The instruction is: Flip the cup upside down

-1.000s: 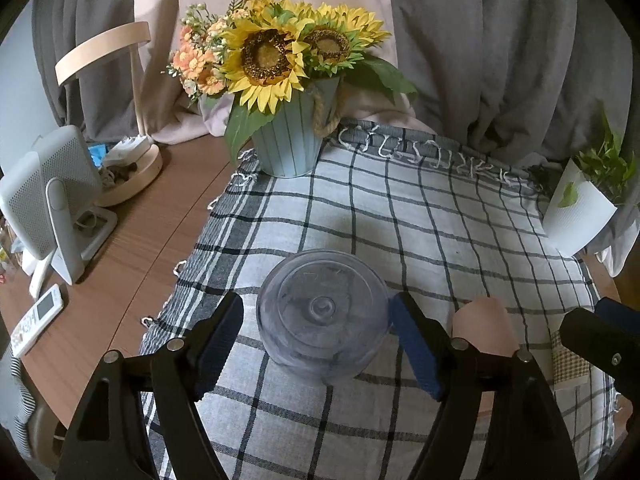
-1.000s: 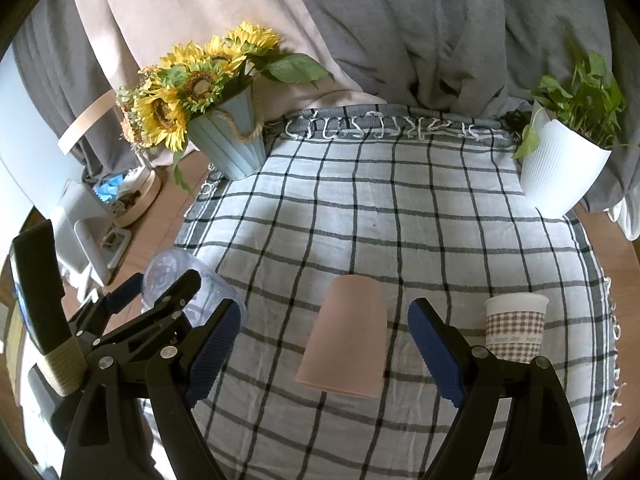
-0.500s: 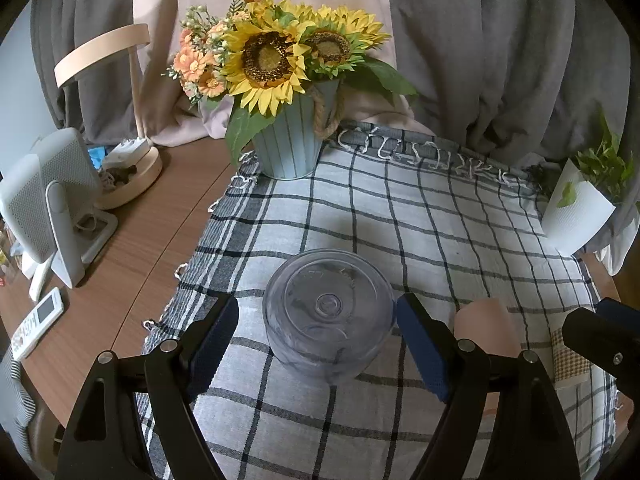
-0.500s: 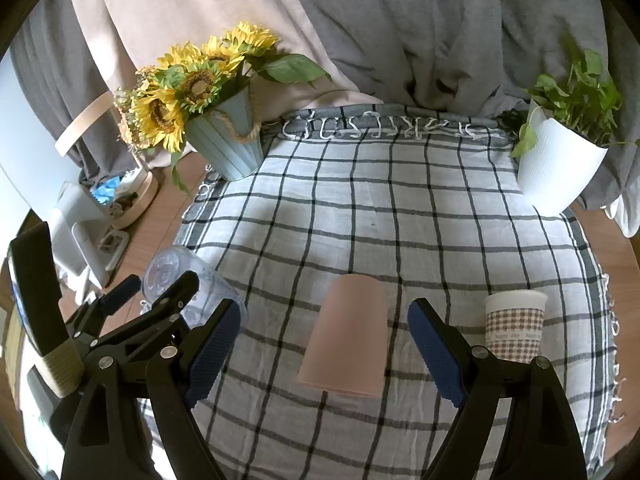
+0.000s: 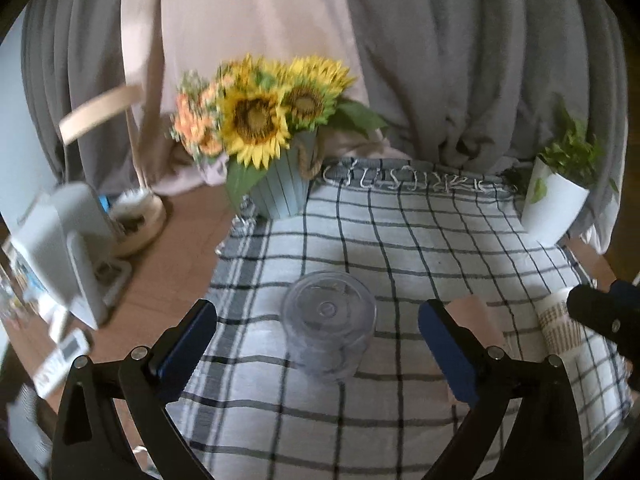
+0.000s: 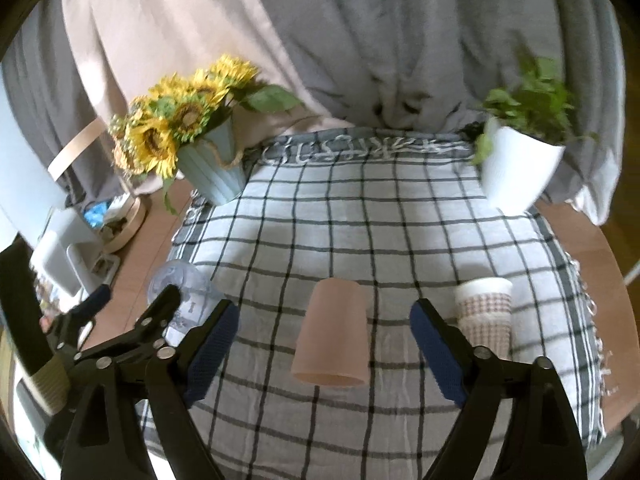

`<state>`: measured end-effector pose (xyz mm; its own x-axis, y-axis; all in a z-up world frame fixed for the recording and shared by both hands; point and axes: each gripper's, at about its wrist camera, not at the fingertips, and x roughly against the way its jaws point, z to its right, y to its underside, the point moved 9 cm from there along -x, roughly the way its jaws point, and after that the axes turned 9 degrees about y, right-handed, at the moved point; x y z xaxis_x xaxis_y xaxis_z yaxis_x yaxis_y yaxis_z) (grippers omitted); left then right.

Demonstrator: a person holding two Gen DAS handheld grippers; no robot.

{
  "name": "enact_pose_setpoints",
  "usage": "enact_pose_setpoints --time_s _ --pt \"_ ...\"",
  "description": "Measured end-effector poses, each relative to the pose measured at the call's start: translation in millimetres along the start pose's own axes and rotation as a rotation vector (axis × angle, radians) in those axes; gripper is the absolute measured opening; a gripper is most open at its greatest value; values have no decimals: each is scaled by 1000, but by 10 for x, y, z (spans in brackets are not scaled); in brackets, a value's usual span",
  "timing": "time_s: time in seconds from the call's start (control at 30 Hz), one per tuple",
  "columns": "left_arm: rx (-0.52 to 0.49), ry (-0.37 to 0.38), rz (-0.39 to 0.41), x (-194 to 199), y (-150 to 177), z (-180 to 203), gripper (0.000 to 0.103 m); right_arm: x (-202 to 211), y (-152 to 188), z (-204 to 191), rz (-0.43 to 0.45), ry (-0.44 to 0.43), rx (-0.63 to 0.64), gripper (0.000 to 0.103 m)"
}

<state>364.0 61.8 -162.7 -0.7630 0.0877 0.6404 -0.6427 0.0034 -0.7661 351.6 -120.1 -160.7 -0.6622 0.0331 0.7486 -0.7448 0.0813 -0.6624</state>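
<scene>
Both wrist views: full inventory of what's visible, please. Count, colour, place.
clear plastic cup: 1, transparent, upside down on cloth, front left
pink cup: 1, pink, upside down, front centre
paper cup: 1, white with brown check, upright, front right
checked cloth: 1, white with dark lines, over table
wooden table: 1, brown
sunflower pot: 1, pale blue, yellow flowers, back left
plant pot: 1, white, green leaves, back right
remote: 1, white, left edge
curtains: grey and beige, behind
left gripper: black, blue pads, open around clear cup
right gripper: same, open around pink cup
</scene>
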Motion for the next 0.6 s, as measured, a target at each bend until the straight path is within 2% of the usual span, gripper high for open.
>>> enact_pose_setpoints --time_s 0.1,0.2,0.33,0.6 --pt "-39 -11 29 232 -12 33 103 216 66 111 58 47 -46 95" --pt "-37 -6 34 438 -1 70 103 447 135 199 100 74 -67 97" --pt "-14 35 28 677 49 170 103 754 195 231 145 89 -58 97" --pt "-8 29 111 1430 242 378 103 1442 438 308 274 93 -28 97"
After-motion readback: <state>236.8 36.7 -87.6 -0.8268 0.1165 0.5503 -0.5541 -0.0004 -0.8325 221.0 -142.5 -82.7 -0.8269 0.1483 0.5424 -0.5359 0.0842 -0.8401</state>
